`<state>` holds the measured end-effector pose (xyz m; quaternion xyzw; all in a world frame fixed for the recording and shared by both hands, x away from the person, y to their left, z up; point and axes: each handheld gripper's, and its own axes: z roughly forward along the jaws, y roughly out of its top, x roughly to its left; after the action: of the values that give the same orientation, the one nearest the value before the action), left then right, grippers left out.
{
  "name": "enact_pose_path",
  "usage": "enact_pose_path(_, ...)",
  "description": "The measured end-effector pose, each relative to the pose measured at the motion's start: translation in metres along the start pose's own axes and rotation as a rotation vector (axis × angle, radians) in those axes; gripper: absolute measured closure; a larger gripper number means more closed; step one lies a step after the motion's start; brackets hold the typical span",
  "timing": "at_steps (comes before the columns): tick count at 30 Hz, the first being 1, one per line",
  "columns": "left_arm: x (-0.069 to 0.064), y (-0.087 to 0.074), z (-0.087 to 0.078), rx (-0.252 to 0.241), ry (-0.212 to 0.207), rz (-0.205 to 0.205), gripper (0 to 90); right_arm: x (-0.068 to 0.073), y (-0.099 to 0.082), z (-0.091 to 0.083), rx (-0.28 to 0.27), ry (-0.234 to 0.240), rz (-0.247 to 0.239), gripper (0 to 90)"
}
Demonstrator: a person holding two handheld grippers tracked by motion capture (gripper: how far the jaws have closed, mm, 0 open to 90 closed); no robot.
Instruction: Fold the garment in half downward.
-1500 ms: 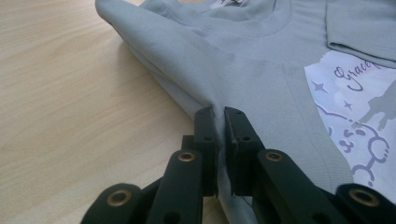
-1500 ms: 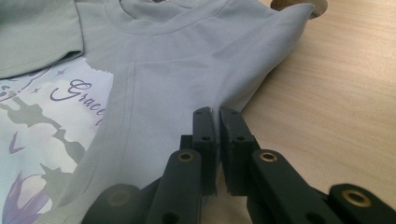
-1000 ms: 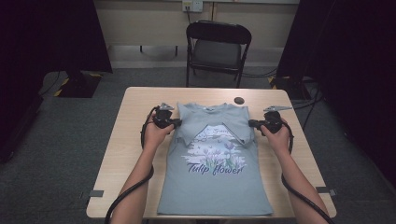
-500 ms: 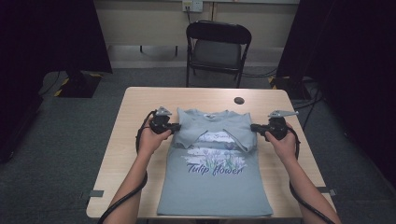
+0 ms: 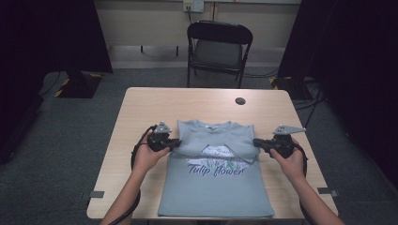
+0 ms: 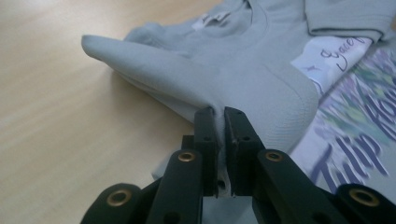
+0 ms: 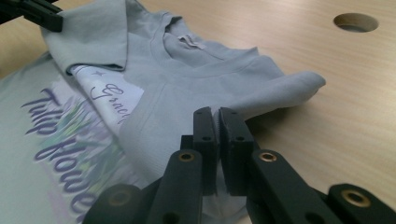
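Pale blue-grey T-shirt (image 5: 213,187) with purple lettering; light wooden table (image 5: 187,103); black tongs (image 6: 219,126).

A light wooden table (image 5: 141,117) (round hole (image 5: 240,101) near its far edge) carries a grey T-shirt (image 5: 213,192).
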<state>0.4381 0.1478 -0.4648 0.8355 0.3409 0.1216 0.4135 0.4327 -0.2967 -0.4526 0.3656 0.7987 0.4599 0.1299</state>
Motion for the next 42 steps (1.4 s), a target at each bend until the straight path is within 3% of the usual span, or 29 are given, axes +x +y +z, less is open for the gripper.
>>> enact_pose_path(3,-0.009,-0.009,-0.001,0.021,0.006,0.030,84.6,0.010,-0.008,-0.005,0.006,0.013,-0.021,86.2)
enact_pose_path(10,-0.021,-0.023,-0.007,0.051,0.001,0.033,84.4,0.027,-0.026,-0.014,0.020,0.031,-0.029,86.1)
enact_pose_path(21,-0.028,-0.035,-0.008,0.060,0.013,0.043,82.8,0.030,-0.046,-0.006,0.084,0.021,-0.058,83.6)
enact_pose_path(25,-0.030,-0.038,-0.006,0.064,0.001,0.048,74.7,0.032,-0.050,-0.003,0.097,0.016,-0.074,82.6)
enact_pose_path(27,-0.032,-0.039,-0.006,0.062,-0.008,0.071,67.0,0.032,-0.050,-0.003,0.097,0.011,-0.084,78.1)
enact_pose_path(30,-0.034,-0.038,-0.007,0.062,-0.023,0.056,51.3,0.032,-0.051,-0.002,0.095,0.009,-0.083,67.7)
enact_pose_path(33,-0.034,-0.036,-0.010,0.058,-0.005,0.082,38.1,0.033,-0.050,-0.003,0.087,-0.003,-0.091,51.8)
enact_pose_path(35,-0.032,-0.033,-0.013,0.056,0.002,0.075,30.1,0.033,-0.048,-0.005,0.076,-0.029,-0.104,39.2)
enact_pose_path(40,-0.022,-0.028,-0.021,0.013,0.019,0.026,22.1,0.028,-0.043,-0.007,0.065,-0.041,-0.069,28.2)
enact_pose_path(42,-0.017,-0.024,-0.024,0.002,0.017,0.014,21.5,0.026,-0.039,-0.008,0.053,-0.043,-0.064,27.8)
